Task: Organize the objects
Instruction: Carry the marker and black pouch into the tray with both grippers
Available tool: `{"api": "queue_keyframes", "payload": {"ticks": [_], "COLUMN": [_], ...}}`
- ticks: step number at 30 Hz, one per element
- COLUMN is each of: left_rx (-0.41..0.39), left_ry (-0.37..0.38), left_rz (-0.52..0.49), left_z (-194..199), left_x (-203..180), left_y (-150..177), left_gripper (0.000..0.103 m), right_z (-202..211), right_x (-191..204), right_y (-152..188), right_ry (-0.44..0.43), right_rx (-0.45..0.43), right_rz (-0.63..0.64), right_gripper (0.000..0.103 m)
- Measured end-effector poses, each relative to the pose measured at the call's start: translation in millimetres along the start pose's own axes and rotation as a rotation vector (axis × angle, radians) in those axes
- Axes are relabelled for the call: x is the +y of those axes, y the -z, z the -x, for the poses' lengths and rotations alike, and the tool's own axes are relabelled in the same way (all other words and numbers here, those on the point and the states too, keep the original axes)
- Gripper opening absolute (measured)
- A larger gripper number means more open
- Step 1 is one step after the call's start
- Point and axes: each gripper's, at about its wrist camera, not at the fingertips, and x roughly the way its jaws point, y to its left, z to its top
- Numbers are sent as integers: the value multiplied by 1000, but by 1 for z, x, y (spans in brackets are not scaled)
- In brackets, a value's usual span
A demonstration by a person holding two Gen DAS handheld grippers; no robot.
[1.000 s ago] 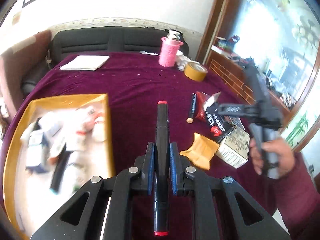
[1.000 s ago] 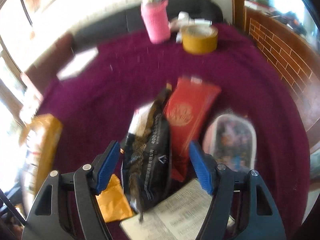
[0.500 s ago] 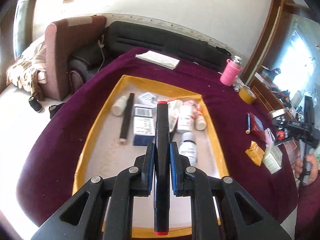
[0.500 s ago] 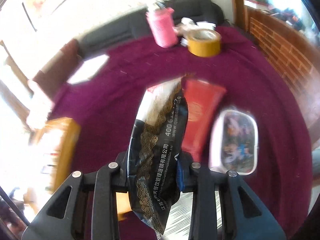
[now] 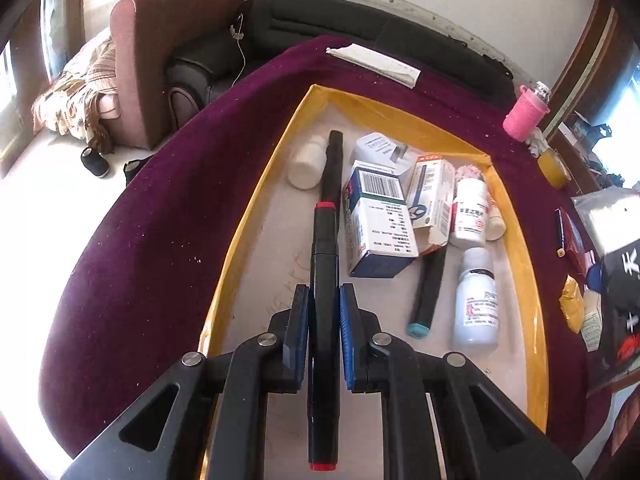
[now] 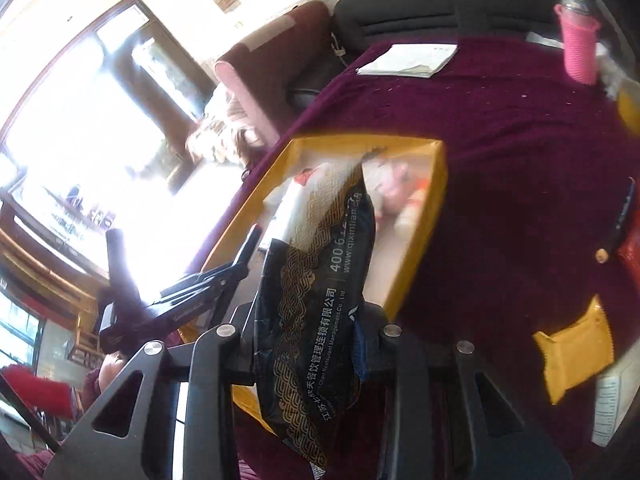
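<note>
Currently left gripper [image 5: 324, 330] is clamped tight on a black marker [image 5: 325, 280] with red ends, held along the fingers, over the yellow-rimmed tray [image 5: 256, 216] on the purple cloth [image 5: 160, 220]. Tray already holds another black marker [image 5: 333, 160], a teal-capped one [image 5: 428, 284], boxes [image 5: 378, 220] and white bottles [image 5: 476, 300].

Right gripper [image 6: 310, 344] is pinched on a black-and-gold packet [image 6: 316, 304], which sticks up between the blue pads with its top in front of the tray [image 6: 432, 200]. The packet is in the air, touching nothing else that I can tell. Right view is blurred.

Left on the cloth: orange sachet [image 6: 576, 348], pen [image 6: 620, 220], pink bottle [image 6: 580, 44], white paper [image 6: 408, 60].
</note>
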Motion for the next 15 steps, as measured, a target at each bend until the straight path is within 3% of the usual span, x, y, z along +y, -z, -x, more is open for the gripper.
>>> {"api": "queue_keyframes", "payload": {"ticks": [4,10,13,15], "left_rx": [0,-40,-117,-171], "left_ry": [-55,29,27,19], "left_rz": [-14,30,29,52], "left_z": [-10,15,46,67], "left_x": [-4,4,14,26], "left_y": [-8,-3,4,11], "left_gripper": [12,13,24,38], "right_z": [-29,-65,-87,-100], "right_x": [27,53,62,65], "right_y": [7,19,27,29], "right_ry": [-29,-50,-48,-33], "right_rx": [57,143,193,208], "right_rz": [34,81,102,111], "right_gripper": [31,31,31,32]}}
